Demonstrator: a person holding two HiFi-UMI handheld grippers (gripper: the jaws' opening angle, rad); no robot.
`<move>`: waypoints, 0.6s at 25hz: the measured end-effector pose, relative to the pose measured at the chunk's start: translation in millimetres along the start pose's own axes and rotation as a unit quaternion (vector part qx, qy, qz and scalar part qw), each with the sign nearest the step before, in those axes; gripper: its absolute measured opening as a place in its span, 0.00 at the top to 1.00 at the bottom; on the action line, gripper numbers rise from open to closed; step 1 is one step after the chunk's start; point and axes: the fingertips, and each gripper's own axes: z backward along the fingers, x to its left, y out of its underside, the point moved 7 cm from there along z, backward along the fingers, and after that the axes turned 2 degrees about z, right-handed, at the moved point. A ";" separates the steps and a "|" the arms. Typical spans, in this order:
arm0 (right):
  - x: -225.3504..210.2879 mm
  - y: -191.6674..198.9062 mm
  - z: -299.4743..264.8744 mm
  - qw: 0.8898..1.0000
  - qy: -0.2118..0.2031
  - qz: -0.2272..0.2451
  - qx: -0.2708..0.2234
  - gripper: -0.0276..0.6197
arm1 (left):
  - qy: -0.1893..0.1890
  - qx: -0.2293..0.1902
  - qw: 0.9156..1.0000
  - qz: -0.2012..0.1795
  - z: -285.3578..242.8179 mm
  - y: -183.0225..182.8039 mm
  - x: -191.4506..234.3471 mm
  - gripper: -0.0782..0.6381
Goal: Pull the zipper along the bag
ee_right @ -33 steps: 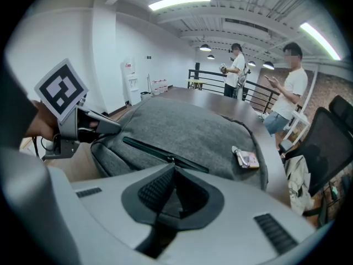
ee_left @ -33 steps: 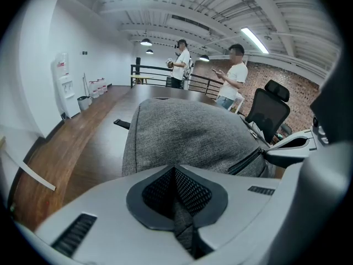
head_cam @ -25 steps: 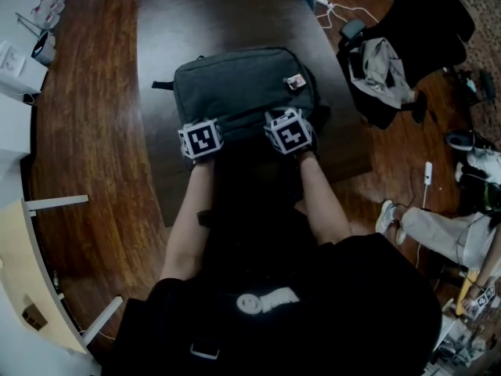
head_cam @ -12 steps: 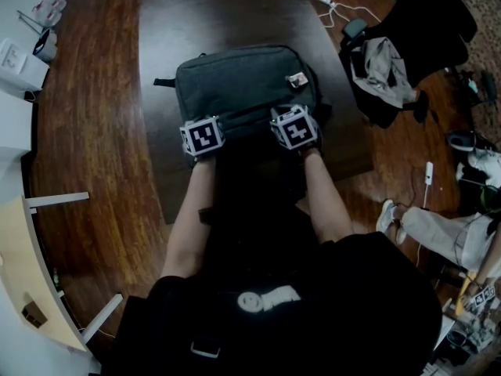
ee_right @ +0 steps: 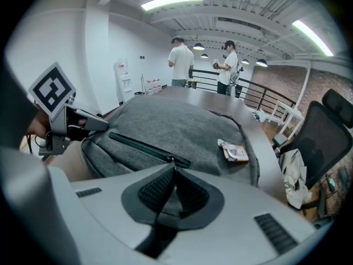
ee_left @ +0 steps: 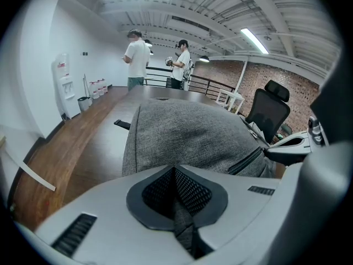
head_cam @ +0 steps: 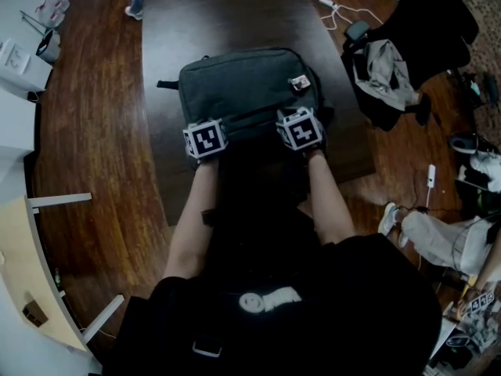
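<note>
Matt cloth on dark wood
Bag (head_cam: pixel 246 84) cloth coarse-woven, matt; zipper (ee_right: pixel 149 148) tape smoother; counter (head_cam: pixel 211 14) smooth, low sheen; floor (head_cam: pixel 94 131) glossy wood planks; left tool (ee_left: pixel 175 171) and right tool (ee_right: pixel 174 168) smooth grey plastic.

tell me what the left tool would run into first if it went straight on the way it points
The grey bag: the left tool pinches a fold of its fabric, and the bag's body rises directly ahead of the tips, so it would likely press into that at once.
</note>
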 end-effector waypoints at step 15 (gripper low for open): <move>-14.2 7.7 -1.1 1.000 0.026 -0.008 0.016 0.92 | 0.005 0.005 1.000 0.002 0.2 2.6 1.2 0.89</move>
